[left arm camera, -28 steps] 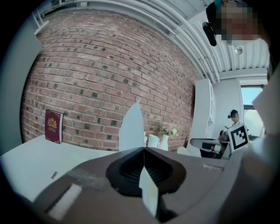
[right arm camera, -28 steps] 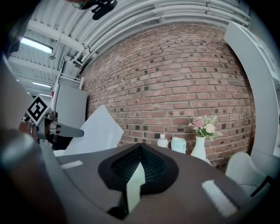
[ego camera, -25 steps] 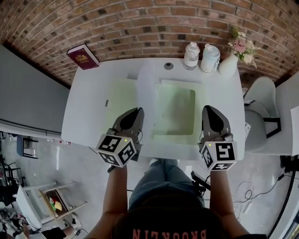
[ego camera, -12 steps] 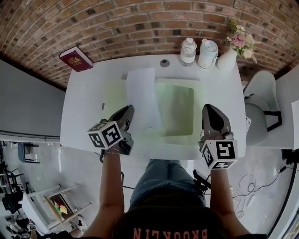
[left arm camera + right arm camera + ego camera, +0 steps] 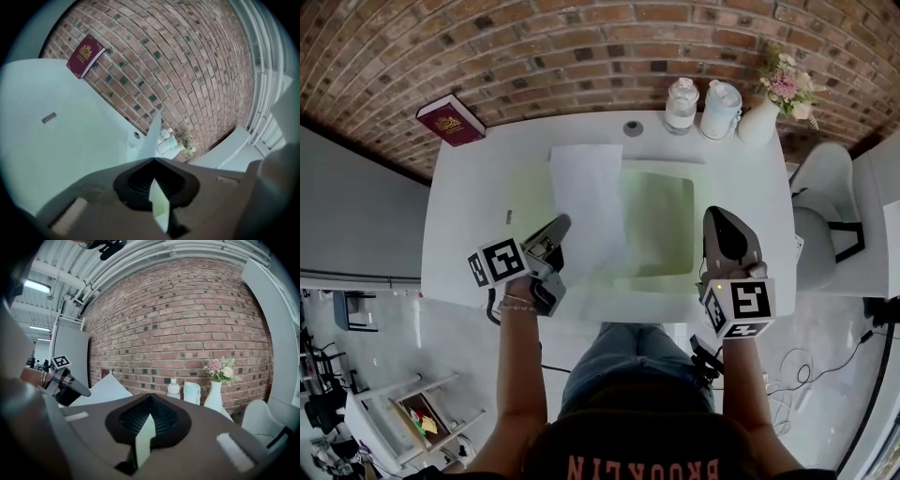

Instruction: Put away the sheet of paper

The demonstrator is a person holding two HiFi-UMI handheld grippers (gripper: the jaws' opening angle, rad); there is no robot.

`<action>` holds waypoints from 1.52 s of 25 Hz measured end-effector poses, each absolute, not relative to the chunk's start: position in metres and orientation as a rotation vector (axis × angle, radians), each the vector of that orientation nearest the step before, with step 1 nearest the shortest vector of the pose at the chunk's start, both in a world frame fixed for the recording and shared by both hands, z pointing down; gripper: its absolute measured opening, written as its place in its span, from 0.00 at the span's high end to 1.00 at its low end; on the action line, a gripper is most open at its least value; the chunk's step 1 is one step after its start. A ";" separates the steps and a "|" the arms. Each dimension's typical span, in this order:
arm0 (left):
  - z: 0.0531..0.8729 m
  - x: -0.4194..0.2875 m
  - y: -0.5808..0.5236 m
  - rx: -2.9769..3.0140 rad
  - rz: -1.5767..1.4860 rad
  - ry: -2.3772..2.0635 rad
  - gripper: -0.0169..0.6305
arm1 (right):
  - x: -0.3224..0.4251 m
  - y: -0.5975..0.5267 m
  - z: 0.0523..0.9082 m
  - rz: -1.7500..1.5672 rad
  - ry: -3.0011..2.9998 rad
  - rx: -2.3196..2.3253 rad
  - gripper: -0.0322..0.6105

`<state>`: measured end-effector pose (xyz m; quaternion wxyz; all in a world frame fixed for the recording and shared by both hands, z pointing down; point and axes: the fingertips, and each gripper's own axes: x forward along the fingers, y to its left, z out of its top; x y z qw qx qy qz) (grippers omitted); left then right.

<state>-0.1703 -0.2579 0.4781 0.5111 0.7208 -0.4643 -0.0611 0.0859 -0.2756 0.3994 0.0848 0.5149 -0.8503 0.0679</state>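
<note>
The sheet of paper [image 5: 586, 202] is seen as thin, matt white paper. The folder [image 5: 661, 220] to its right is made, by its look, of smooth, pale green plastic. The table [image 5: 469, 244] is finished in smooth white with a faint sheen. The far wall [image 5: 581, 47] is laid in rough, matt brick. The book [image 5: 450, 119] at far left is bound in a maroon cover stamped in gold.
</note>
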 end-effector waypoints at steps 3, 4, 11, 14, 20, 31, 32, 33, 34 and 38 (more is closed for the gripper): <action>0.477 -0.162 -0.254 1.705 -0.185 -1.041 0.97 | 0.080 -0.275 0.399 0.196 -2.538 1.527 0.95; 0.482 -0.161 -0.253 1.698 -0.165 -1.033 0.97 | 0.077 -0.275 0.399 0.194 -2.538 1.521 0.95; 0.528 -0.161 -0.256 1.661 0.036 -1.054 0.97 | 0.068 -0.273 0.402 0.182 -2.521 1.500 0.95; 0.545 -0.162 -0.263 1.664 0.130 -1.076 0.97 | 0.069 -0.272 0.407 0.182 -2.497 1.506 0.95; 0.571 -0.157 -0.275 1.670 0.300 -1.105 0.97 | 0.077 -0.272 0.416 0.196 -2.444 1.541 0.95; 0.600 -0.152 -0.289 1.621 0.386 -1.143 0.97 | 0.084 -0.277 0.420 0.210 -2.389 1.572 0.95; 0.605 -0.150 -0.290 1.616 0.393 -1.140 0.97 | 0.085 -0.277 0.419 0.202 -2.388 1.578 0.95; 0.608 -0.146 -0.291 1.613 0.399 -1.133 0.97 | 0.086 -0.278 0.418 0.197 -2.385 1.584 0.95; 0.611 -0.142 -0.292 1.612 0.405 -1.122 0.97 | 0.089 -0.278 0.419 0.196 -2.380 1.590 0.95; 0.619 -0.121 -0.294 1.621 0.449 -1.076 0.97 | 0.101 -0.275 0.422 0.209 -2.348 1.617 0.95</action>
